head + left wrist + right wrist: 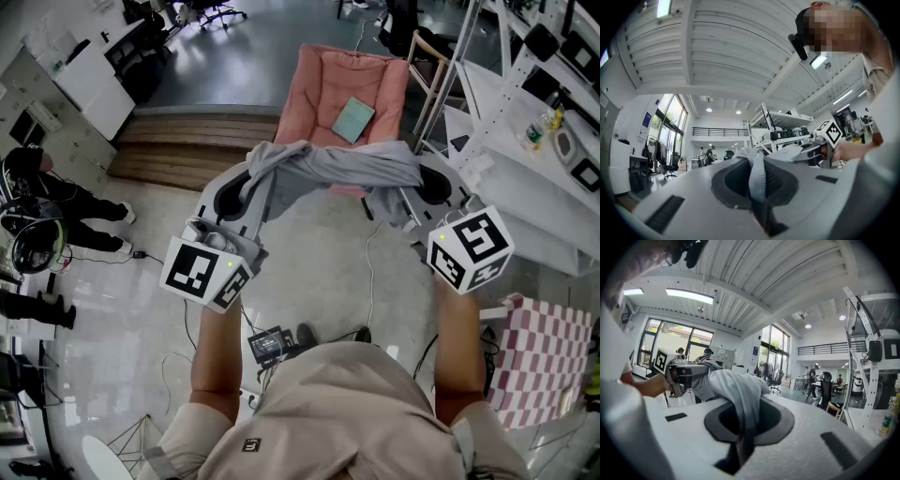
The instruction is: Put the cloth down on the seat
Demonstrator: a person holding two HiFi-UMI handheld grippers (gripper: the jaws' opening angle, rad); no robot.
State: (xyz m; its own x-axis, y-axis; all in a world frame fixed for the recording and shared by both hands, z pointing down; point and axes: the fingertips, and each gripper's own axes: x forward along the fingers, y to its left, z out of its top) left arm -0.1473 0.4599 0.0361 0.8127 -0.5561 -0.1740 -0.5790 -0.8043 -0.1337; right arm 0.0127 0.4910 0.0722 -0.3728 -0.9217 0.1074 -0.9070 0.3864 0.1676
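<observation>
The soft grey fabric cloth [328, 173] is held in the air short of the pink padded chair [319, 89], not yet over its seat, and it is pinched at both ends. The jaws of the left gripper [251, 187] are pressed together on a narrow bunched fold. The jaws of the right gripper [424, 186] are clamped on the other end, with a thick lobe of fabric spilling over them. Several slips can be foreseen from here. If the cloth is let go before the seat is reached, it would likely be caught only by the chair's front edge and dragged to the floor by its hanging middle. If one end is freed well before the other, the cloth could be swung aside and left draped off one side of the chair. A flat teal rectangular card [353, 120] is lying in the middle of the seat, and it would probably be covered or nudged off as the cloth comes down. Because the fabric is wadded deep between both pairs of jaws, it may be kept snagged when they are spread and then pulled back off the chair. A white metal rack upright [450, 75] stands just beside the chair on the right gripper's side and could be struck. A thin white cable [370, 272] lies on the floor in front of the chair and could be tripped over.
</observation>
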